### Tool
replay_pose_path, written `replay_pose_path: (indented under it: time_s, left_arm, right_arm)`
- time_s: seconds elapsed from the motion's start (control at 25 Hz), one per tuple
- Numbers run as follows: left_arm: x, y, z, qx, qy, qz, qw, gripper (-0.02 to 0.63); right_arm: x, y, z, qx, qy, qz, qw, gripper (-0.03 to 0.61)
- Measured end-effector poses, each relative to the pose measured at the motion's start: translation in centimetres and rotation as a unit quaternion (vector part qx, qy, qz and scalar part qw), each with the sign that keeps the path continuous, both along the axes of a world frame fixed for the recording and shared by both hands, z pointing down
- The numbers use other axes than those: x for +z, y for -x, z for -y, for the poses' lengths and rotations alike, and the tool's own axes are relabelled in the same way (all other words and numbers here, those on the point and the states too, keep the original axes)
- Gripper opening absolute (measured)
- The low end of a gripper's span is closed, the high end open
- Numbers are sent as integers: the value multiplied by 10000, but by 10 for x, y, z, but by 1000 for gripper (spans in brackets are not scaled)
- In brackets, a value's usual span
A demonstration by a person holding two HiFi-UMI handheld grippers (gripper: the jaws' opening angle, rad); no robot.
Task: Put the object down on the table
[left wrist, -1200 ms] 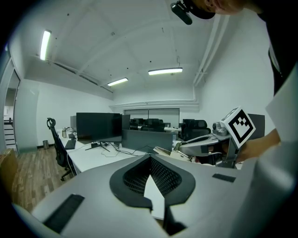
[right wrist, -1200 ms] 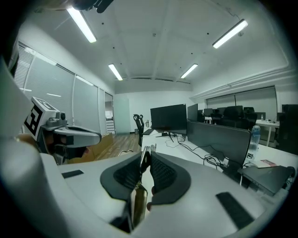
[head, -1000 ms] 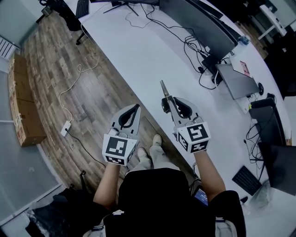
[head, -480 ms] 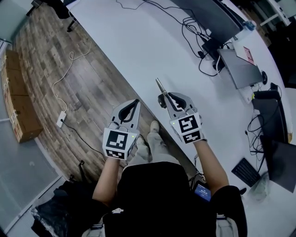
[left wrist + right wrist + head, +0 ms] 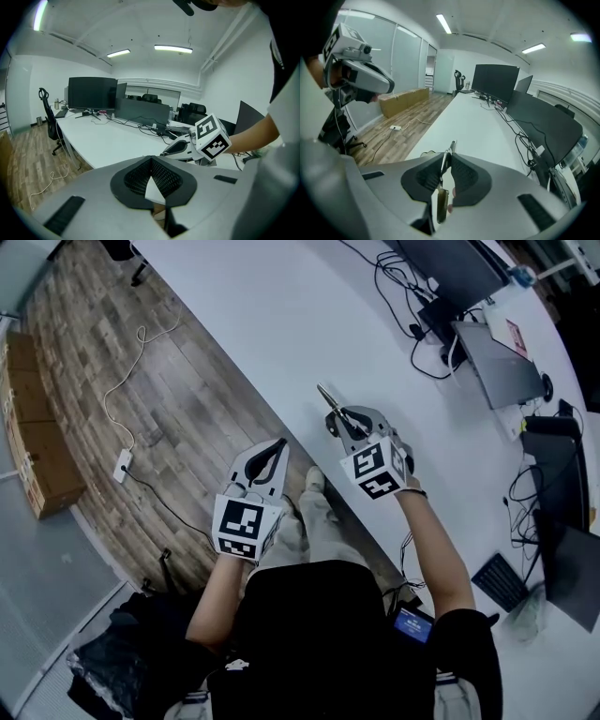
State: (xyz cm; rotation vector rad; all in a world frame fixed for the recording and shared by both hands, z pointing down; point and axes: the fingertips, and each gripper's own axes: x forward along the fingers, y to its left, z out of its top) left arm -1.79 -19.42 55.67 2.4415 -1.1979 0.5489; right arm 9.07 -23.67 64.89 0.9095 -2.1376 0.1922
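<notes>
The right tongs (image 5: pixel 345 421) pinch a slim metal tool (image 5: pixel 327 397) mid-shank, tip toward eleven o'clock over the bench (image 5: pixel 281 315). It is probably light, stiff and slippery. The left tongs (image 5: pixel 275 451) sit pressed together, empty.

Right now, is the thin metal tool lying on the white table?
No, the thin metal tool is clamped between the jaws of the right gripper.

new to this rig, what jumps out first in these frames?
The right gripper, over the near edge of the white table, has its fingers clamped on a slim metal tool pointing ahead. The left gripper hangs shut and empty above the wood floor beside it.
</notes>
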Motion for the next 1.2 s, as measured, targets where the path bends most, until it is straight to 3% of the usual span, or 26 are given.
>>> replay_pose_path:
  time_s: [0.76,1.2]
  left_arm:
    - [21,8,-2,-159,325,-56,9993,14]
    - [27,10,-8,-209,307,-38,9993,14]
  right_arm:
    - [46,2,29,-434,-118,-896,9950,53]
    - [50,4,28,-478,-348,-1085,9923,54]
